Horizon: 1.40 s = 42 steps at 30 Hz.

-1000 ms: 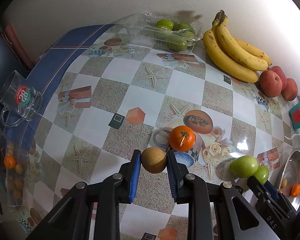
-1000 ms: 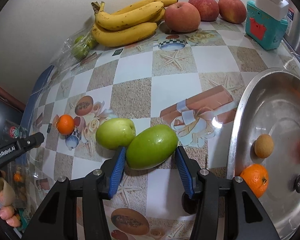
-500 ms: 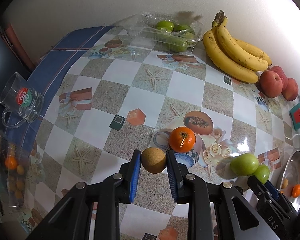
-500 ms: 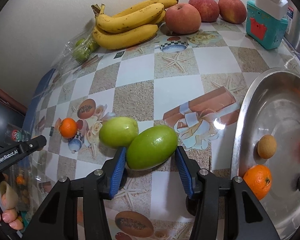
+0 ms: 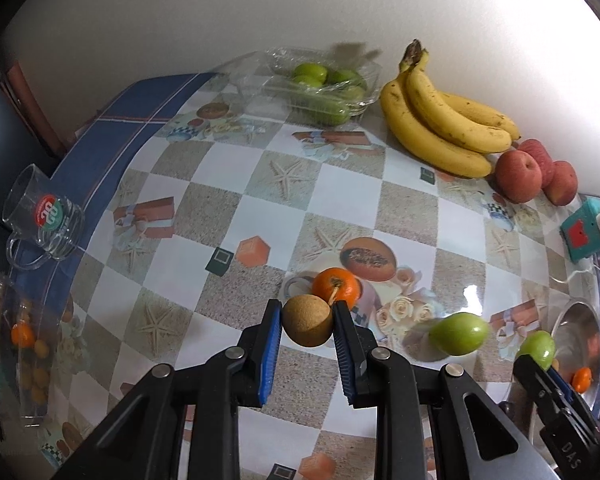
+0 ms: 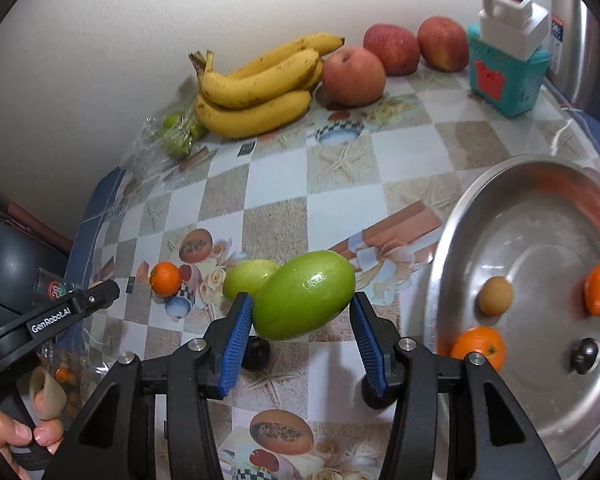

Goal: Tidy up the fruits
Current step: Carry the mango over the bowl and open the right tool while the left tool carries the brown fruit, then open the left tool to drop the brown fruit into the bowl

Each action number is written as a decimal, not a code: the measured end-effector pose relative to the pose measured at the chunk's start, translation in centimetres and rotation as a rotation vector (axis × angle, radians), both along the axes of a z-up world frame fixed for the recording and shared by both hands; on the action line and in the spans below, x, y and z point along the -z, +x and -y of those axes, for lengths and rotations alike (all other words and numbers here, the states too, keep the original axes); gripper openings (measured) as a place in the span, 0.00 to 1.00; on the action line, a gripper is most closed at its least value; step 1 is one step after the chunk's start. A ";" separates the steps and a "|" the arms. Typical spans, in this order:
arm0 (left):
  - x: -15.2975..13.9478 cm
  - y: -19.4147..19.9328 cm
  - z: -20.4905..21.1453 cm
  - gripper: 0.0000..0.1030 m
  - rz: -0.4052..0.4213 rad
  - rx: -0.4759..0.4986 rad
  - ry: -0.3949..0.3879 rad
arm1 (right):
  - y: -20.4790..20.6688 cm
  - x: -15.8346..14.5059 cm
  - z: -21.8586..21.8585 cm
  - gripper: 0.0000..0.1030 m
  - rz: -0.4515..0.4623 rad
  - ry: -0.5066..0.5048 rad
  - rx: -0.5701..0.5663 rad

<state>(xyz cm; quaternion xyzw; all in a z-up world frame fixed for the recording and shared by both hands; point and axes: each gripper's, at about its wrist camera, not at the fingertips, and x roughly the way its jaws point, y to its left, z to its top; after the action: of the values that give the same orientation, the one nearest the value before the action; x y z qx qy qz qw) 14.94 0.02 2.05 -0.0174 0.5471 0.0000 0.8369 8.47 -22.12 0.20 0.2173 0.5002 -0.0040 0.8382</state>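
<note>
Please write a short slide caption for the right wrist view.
Right tongs holding a green fruit beside a steel tray.

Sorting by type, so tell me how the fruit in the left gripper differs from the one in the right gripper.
The left gripper holds a small, round, tan-brown fruit with a dull, rough skin. The right gripper holds a larger, oval green fruit with a smooth, glossy skin, lying tilted. Both are clamped between blue fingers above the table.
</note>
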 end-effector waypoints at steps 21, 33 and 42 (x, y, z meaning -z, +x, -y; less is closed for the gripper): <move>-2.2 -3.9 12.4 0.27 0.042 0.323 -0.040 | -4.6 -2.4 8.9 0.50 -0.019 -0.063 0.244; -1.8 -8.9 21.8 0.27 0.035 0.593 -0.045 | -7.4 -2.6 13.7 0.40 -0.030 -0.075 0.343; 0.9 -11.1 25.4 0.27 -0.026 0.701 -0.046 | -8.2 -2.1 14.9 0.40 -0.038 -0.042 0.376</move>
<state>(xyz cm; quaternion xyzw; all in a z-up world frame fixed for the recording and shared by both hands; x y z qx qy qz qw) 3.80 -25.43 1.13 0.1527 0.5302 -0.2996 0.7783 0.26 -37.00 2.34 0.2895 0.4663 -0.1750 0.8174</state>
